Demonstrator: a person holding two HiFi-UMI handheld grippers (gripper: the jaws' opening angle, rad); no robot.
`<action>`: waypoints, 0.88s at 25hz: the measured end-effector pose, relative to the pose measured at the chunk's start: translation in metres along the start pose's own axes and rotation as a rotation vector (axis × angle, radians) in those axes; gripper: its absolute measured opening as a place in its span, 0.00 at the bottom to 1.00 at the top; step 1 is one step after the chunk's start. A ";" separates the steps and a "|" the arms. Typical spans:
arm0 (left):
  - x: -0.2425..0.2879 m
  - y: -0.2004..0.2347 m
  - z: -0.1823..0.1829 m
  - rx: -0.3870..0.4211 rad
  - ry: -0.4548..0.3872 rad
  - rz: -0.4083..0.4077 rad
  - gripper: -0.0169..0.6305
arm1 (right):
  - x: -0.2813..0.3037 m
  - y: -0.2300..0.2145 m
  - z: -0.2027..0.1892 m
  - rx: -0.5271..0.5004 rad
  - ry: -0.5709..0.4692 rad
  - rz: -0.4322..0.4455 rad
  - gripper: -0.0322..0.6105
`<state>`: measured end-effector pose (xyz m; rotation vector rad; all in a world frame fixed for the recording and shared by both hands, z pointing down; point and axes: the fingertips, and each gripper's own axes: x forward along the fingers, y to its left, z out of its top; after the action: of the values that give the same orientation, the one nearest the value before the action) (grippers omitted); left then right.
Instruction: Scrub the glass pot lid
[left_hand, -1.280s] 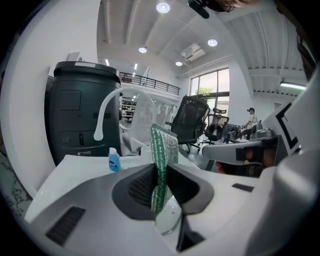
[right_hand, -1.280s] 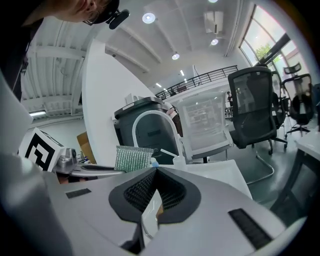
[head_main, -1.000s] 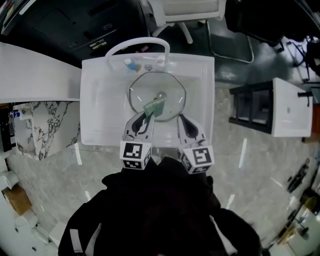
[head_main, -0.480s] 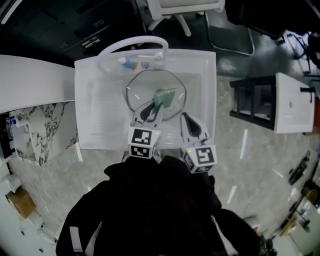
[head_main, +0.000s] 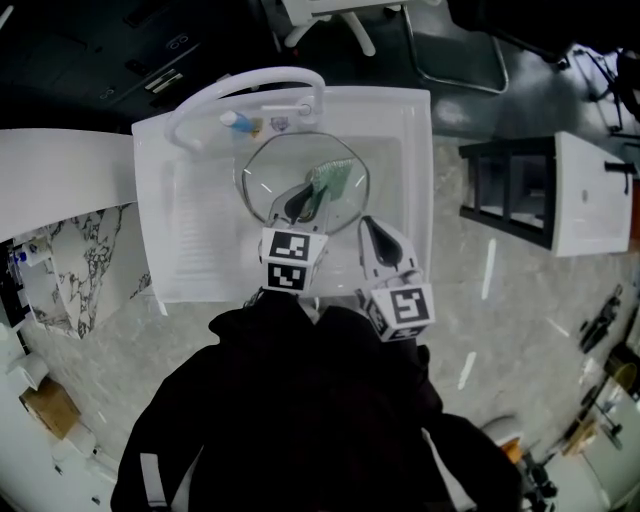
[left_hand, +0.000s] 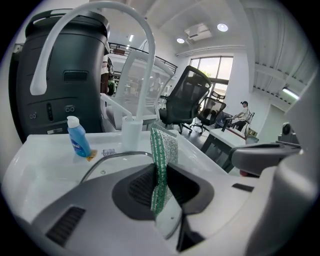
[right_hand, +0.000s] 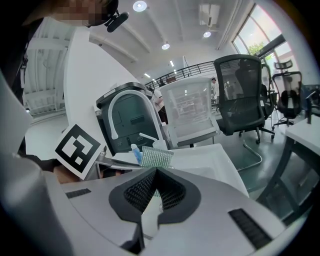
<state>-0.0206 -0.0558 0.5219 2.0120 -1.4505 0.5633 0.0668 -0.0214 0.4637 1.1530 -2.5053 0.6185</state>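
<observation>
"Two grippers at the sink, by my count. Where is the glass pot lid (head_main: 265, 172)?"

"It is in the white sink basin (head_main: 190, 245), below the arched faucet (head_main: 240, 88), about mid-basin. The left gripper (head_main: 303, 203) is over it, jaws pinching a green scrub pad (head_main: 332, 180) edge-on. The pad's free end reaches over the glass, right of centre. I cannot confirm that it touches the glass."

"And the right gripper (head_main: 372, 232)?"

"Its jaws are drawn together, with the tip just beside the lid's near-right rim. I cannot make out the rim between them, so I record no hold on the lid."

"Handling assessment?"

"This is judgement only. The lid is stiff and breakable, weighty for a lid, and likely slick if wet. On a smooth basin floor it would probably slide or rock under a sideways push. The sound place to steady it is the banded rim, not the bare pane. The middle of the lid is hidden under the pad. The pad is soft and light and will fold, so pressure should go flat along the dome. A blue bottle (left_hand: 79, 141) stands on the ledge behind the lid, well apart from the work."
</observation>
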 end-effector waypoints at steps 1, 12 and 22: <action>0.005 0.000 -0.002 -0.001 0.010 -0.004 0.13 | 0.001 -0.002 -0.002 0.004 0.001 -0.002 0.05; 0.049 0.007 -0.016 -0.047 0.164 -0.036 0.13 | 0.008 -0.008 -0.008 0.017 0.031 -0.024 0.05; 0.074 0.009 -0.027 -0.072 0.262 -0.031 0.13 | 0.013 -0.018 -0.008 0.017 0.058 -0.043 0.05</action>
<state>-0.0054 -0.0917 0.5913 1.8248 -1.2624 0.7212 0.0731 -0.0364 0.4809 1.1752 -2.4250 0.6526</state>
